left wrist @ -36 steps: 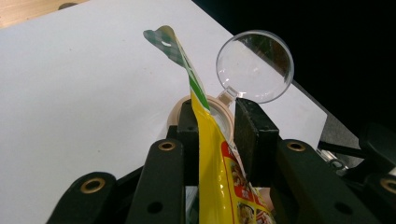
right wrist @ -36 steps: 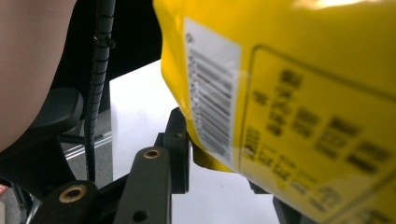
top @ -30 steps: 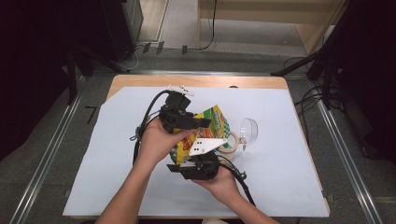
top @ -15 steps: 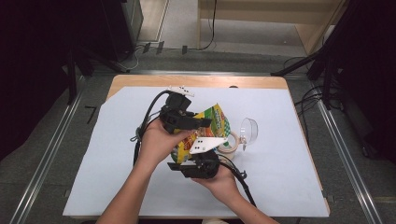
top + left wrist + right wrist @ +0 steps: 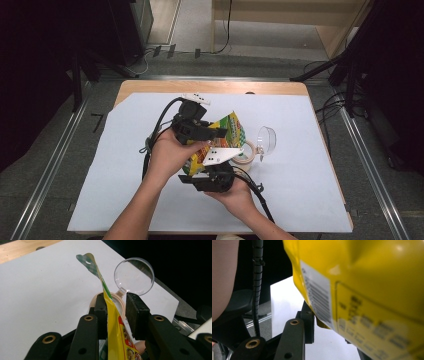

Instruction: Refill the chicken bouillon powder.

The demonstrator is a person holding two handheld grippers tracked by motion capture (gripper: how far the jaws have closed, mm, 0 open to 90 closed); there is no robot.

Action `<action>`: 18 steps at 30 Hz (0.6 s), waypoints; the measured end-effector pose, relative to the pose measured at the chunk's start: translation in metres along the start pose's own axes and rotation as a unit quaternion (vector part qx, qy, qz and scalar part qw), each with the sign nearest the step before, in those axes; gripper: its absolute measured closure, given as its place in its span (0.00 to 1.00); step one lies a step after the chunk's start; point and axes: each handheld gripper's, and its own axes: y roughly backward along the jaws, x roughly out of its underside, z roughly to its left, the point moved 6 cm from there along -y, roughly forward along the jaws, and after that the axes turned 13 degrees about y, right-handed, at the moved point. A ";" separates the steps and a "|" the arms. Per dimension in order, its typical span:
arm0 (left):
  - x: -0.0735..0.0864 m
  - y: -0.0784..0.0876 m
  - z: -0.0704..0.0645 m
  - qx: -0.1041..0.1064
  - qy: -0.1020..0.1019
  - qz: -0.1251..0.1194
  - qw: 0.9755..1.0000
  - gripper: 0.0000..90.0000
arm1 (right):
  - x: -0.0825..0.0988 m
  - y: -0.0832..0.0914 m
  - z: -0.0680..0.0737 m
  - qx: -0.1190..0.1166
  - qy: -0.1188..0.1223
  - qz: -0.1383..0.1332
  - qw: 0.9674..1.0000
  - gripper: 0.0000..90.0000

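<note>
A yellow snack bag [image 5: 231, 130] hangs tilted above the white sheet, held between both grippers. My left gripper [image 5: 212, 132] is shut on its upper part; in the left gripper view the bag [image 5: 112, 322] runs between the jaws along the left pad, its green-checked top pointing away. Just beyond stands a beige container [image 5: 117, 302] with its clear round lid [image 5: 135, 276] flipped open. My right gripper [image 5: 214, 167] grips the bag from below. In the right gripper view the bag [image 5: 374, 290] with its barcode covers the right jaw, and the left finger [image 5: 308, 322] sits at its corner.
The beige container [image 5: 248, 152] and its clear lid [image 5: 267, 139] stand right of the grippers on the white sheet [image 5: 310, 200]. The sheet covers a wooden table [image 5: 150, 87] whose far edge shows. Black cables trail from both grippers. Dark floor and stands surround the table.
</note>
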 end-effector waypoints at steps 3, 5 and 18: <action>-0.001 -0.001 0.000 -0.004 0.001 0.003 1.000 0.81 | -0.001 0.000 0.001 -0.003 -0.004 -0.004 1.000 0.77; -0.001 -0.003 0.005 -0.002 0.007 0.009 1.000 0.82 | -0.001 0.000 0.001 -0.004 -0.003 -0.003 1.000 0.77; -0.023 -0.006 0.016 0.023 0.040 0.038 0.998 0.84 | -0.013 0.003 -0.011 0.008 -0.006 0.006 1.000 0.77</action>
